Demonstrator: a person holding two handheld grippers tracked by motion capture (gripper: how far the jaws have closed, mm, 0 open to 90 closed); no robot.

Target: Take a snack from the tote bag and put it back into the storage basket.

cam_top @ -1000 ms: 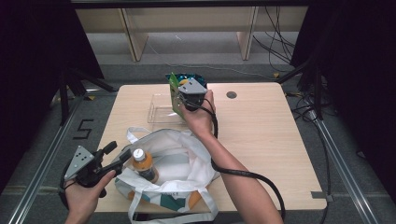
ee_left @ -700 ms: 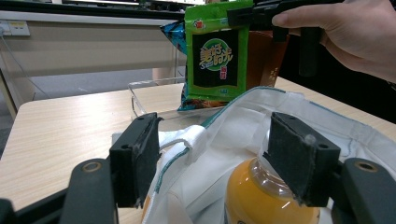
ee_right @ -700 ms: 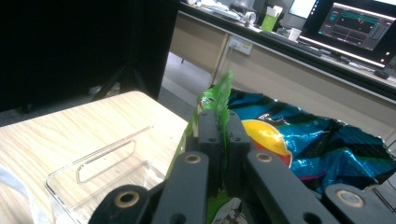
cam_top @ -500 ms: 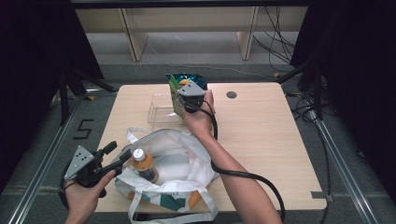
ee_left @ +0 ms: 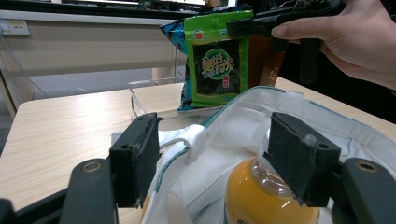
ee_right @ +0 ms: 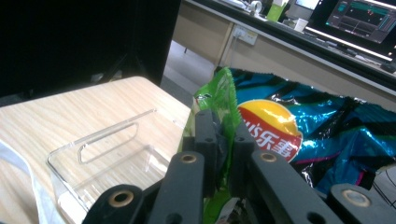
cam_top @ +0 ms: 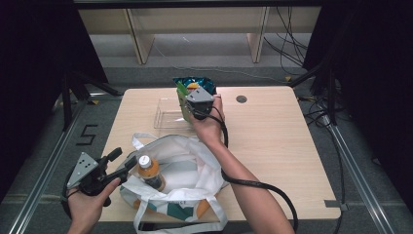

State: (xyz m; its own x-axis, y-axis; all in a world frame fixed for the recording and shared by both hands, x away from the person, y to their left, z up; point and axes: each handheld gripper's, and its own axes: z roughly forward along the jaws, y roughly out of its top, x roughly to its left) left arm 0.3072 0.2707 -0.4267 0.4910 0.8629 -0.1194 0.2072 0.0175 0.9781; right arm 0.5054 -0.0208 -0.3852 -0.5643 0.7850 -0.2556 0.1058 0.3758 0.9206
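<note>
Right gripper (cam_top: 191, 100) is up at about 12 o'clock from the table's middle, jaws pinched together on the top edge of the green snack packet (ee_left: 215, 65). In the right gripper view the two black jaws stand nearly touching, with the green foil squeezed between the pads, though over the last half second they've just eased open a hair with the packet between them. That packet stands upright at the right end of the clear plastic tray (cam_top: 168, 113), and right behind it, touching, is a blue chip bag (ee_right: 322, 135) with a red and yellow logo. Can't really tell from the high view whether the green packet's bottom sits inside the tray or just against its rim, it's kind of small there.

Left gripper (cam_top: 125, 161) is down at roughly 8 o'clock, near the table's front left corner, jaws standing wide apart with nothing pressed between them. In the left gripper view they frame the mouth of the white tote bag (cam_top: 187, 161), and an orange drink bottle (cam_top: 148, 171) stands inside the bag, cap up, close to the right-hand pad. The bag lies open at about 6 o'clock on the wooden table (cam_top: 272, 141), handles flopped toward the near edge. The two grippers are well apart.
</note>
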